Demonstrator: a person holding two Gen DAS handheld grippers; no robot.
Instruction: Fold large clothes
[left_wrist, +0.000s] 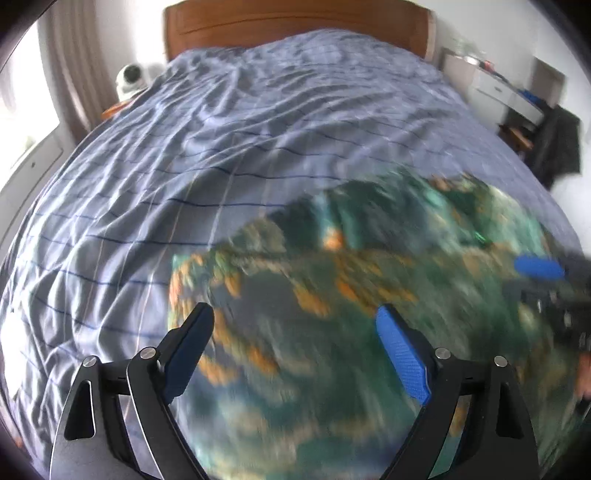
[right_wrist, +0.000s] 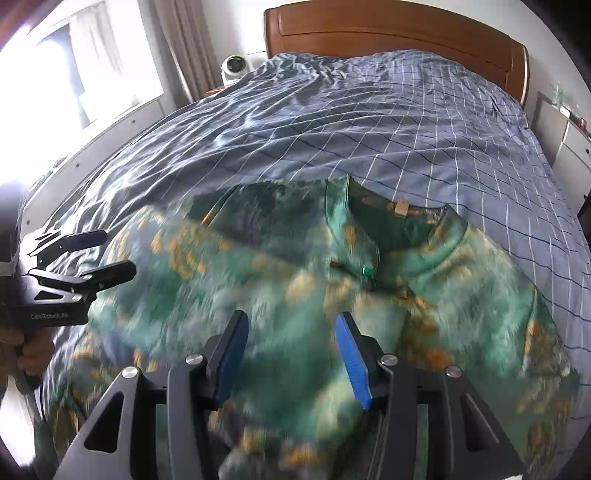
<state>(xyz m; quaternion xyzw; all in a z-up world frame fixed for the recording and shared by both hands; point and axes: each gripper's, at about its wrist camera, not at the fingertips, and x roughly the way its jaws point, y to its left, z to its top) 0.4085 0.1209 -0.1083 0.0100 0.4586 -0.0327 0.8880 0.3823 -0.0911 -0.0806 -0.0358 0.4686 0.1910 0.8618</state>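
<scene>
**Green garment lying spread on the bed, both grippers empty above it**

A large green garment (right_wrist: 295, 288) with orange and pale blotches is lying on the blue checked bedcover (left_wrist: 184, 147), near the foot of the bed, its collar opening (right_wrist: 391, 225) facing the wooden headboard (right_wrist: 388, 37). Much of the cloth is showing blurred in both views.

The left gripper (left_wrist: 295, 325) is hanging over the garment's left part with its jaws standing wide apart — nothing is sitting between the blue pads. In the right wrist view it is appearing at the left edge (right_wrist: 107, 254), a person's hand (right_wrist: 29, 347) gripping its handle.

The right gripper (right_wrist: 291, 332) is pointing down at the middle of the garment, jaws partly spread and released, with no cloth pinched between them; whether the tips are brushing the fabric cannot be told.

A white round camera (right_wrist: 236, 66) is sitting beside the bed near the curtain (right_wrist: 184, 48).
</scene>
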